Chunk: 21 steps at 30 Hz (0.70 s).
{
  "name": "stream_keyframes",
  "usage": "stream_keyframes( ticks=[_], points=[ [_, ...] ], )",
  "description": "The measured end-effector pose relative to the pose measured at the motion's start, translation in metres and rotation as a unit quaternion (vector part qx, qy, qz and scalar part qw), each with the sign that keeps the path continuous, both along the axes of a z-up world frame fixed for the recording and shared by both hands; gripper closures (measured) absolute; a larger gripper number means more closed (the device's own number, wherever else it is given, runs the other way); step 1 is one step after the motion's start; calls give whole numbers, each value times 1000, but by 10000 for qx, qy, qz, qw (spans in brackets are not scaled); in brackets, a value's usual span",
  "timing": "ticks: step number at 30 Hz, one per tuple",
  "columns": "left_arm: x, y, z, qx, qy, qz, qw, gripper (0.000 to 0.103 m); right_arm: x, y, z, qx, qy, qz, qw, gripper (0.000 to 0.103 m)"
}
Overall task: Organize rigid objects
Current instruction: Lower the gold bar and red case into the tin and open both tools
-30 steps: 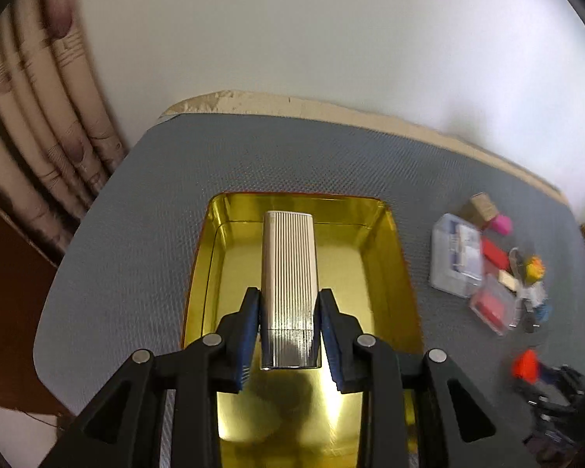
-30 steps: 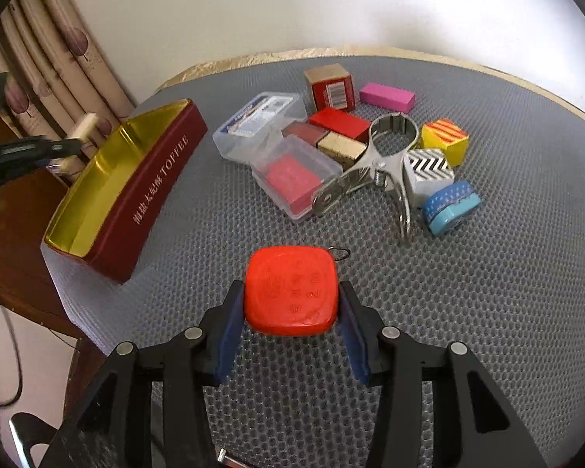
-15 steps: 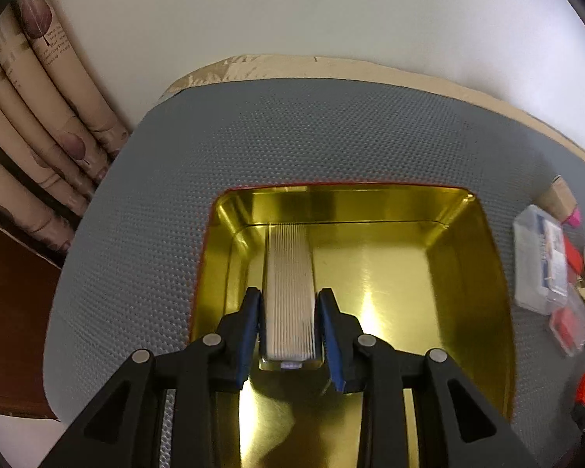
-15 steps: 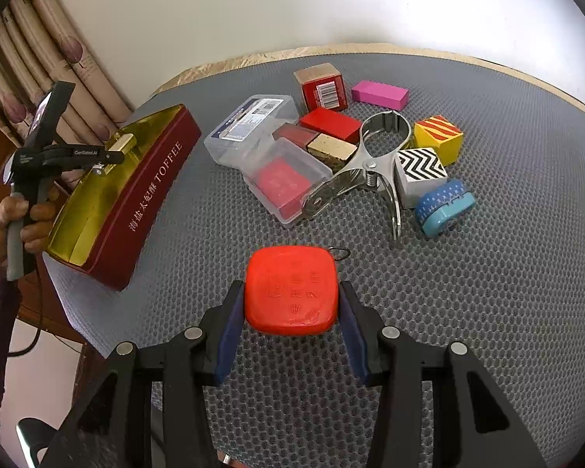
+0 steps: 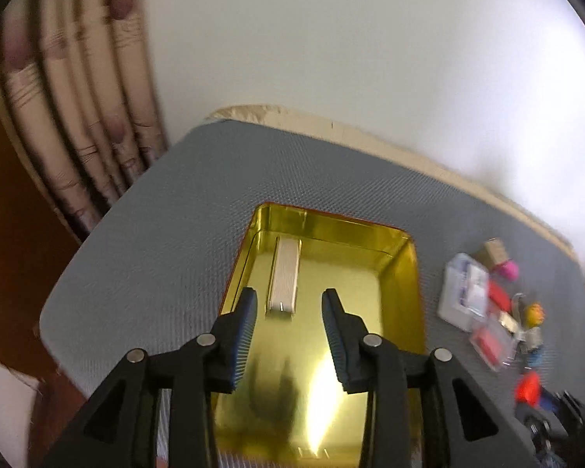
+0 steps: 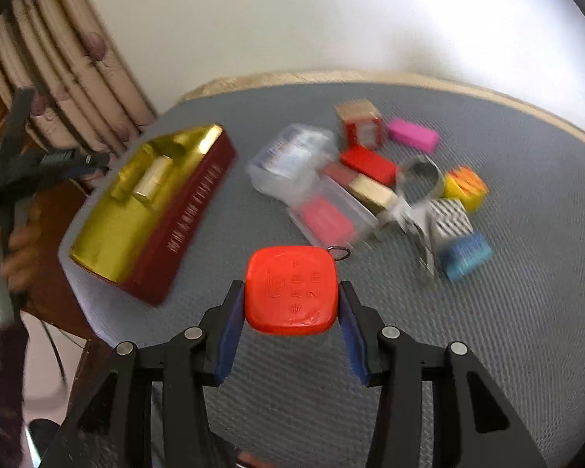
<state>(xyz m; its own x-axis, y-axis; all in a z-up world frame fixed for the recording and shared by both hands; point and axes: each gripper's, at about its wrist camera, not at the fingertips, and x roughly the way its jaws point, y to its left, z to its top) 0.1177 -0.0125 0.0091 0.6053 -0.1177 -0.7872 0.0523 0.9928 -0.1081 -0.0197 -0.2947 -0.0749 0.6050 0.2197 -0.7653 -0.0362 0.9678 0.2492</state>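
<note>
at far left, the left gripper (image 5: 289, 304) hangs over the gold-lined toffee tin (image 5: 405, 273), its blue-padded fingers (image 5: 245, 327) spread wide with nothing between them. the ribbed silver case (image 5: 284, 279) lies flat on the tin floor just ahead of the fingertips and slightly toward the left finger, close to the tin's left wall, its long axis running straight away from the gripper. a second ago that case was pinched upright between these pads above the tin; half a second ago it was lowered inside, and now it is let go and the gripper has drawn back and up.

further right, the right gripper (image 6: 291, 300) pinches a flat red rounded-square piece (image 6: 291, 290) with a small metal ring at its corner, held above the grey mesh mat (image 6: 507, 292); that grip is unchanged from both earlier frames. from these fingers the tin (image 6: 183, 210) sits ahead and to the left, its long side angled away, with the silver case (image 6: 152, 181) visible inside. the coming move likely turns on that leftward offset: the red piece has to travel left and forward over the red wall, into the open floor beside the case.

ahead and to the right of the fingers lie the unsorted things, blurred: clear plastic boxes (image 6: 292, 156), a metal clamp (image 6: 417, 195), a pink block (image 6: 412, 134) and a striped cube (image 6: 450, 220).
</note>
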Motion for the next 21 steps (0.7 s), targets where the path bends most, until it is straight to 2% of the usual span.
stream_keyframes(
  ticks=[4,9,12,17,21],
  points=[
    [-58,14,6,-201,115,385,9990,63,23,35,26,50,-237,380,9990,59],
    [-105,39,-9,-224,166,912,9954,63,59,94,40,-119,-434,908,9949,59],
    [-115,44,-19,-149,92,1120,9936,63,91,125,34,-115,-336,1111,9932,59],
    [-118,45,-20,-169,-97,1138,9933,63,136,152,8,-153,7,1192,9928,59],
    [-113,42,-25,-116,-84,1035,9945,63,164,169,-10,-315,215,1204,9920,59]
  ],
)
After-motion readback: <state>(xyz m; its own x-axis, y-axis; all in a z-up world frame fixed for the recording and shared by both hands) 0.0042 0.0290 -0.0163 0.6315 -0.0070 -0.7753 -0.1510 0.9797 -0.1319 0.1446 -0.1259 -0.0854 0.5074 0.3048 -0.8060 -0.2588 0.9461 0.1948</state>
